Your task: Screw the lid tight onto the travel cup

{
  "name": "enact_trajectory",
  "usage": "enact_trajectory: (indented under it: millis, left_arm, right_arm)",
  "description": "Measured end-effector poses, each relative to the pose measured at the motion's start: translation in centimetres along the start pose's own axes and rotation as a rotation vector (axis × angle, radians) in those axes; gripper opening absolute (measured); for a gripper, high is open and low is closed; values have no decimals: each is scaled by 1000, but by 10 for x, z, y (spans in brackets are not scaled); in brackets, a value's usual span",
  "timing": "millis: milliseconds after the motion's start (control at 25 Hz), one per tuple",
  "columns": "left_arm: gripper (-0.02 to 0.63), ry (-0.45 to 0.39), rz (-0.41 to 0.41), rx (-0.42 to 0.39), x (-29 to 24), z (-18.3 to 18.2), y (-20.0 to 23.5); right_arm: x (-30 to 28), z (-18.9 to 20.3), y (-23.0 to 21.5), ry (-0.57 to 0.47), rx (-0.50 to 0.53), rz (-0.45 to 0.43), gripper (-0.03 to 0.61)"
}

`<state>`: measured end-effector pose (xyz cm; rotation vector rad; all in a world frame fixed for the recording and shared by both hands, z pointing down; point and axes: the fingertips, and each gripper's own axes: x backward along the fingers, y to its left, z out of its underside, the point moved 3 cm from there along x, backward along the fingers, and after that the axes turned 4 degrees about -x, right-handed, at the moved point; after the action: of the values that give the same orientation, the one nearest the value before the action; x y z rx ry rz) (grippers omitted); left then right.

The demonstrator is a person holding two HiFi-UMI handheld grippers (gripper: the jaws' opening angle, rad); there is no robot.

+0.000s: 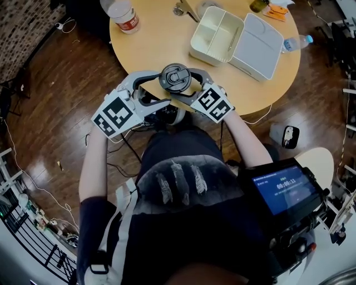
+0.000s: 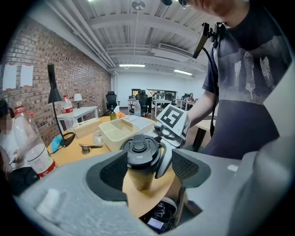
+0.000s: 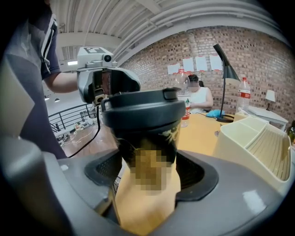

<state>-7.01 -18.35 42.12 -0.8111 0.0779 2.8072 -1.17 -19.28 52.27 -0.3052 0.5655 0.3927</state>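
Your right gripper (image 3: 148,173) has its pads closed on the travel cup (image 1: 175,78) just under the black lid (image 3: 140,113). Your left gripper (image 2: 148,169) stands wide apart around the same cup, clamping nothing. The cup sits at the round table's (image 1: 150,40) near edge, with an open cream lunch box (image 1: 207,34) beyond it on the right and a plastic bottle (image 1: 123,15) at the far left.

Your travel cup (image 2: 139,177) stood upright at the near edge of the round table (image 1: 161,42), its body tan and darker just under the top. Its black lid (image 1: 175,78), with 1 flip tab, sat level on it.
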Motion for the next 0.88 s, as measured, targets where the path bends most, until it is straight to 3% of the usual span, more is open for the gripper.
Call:
enact_trajectory:
  millis: [320,880]
  left_arm:
    - [310,-34,-69,25,12,-2,9]
    - [310,-68,-94,100,-7,1,-6]
  right_arm:
    - [-3,0,-3,8,-2,6,364]
    - [3,10,-5,30,0,36,360]
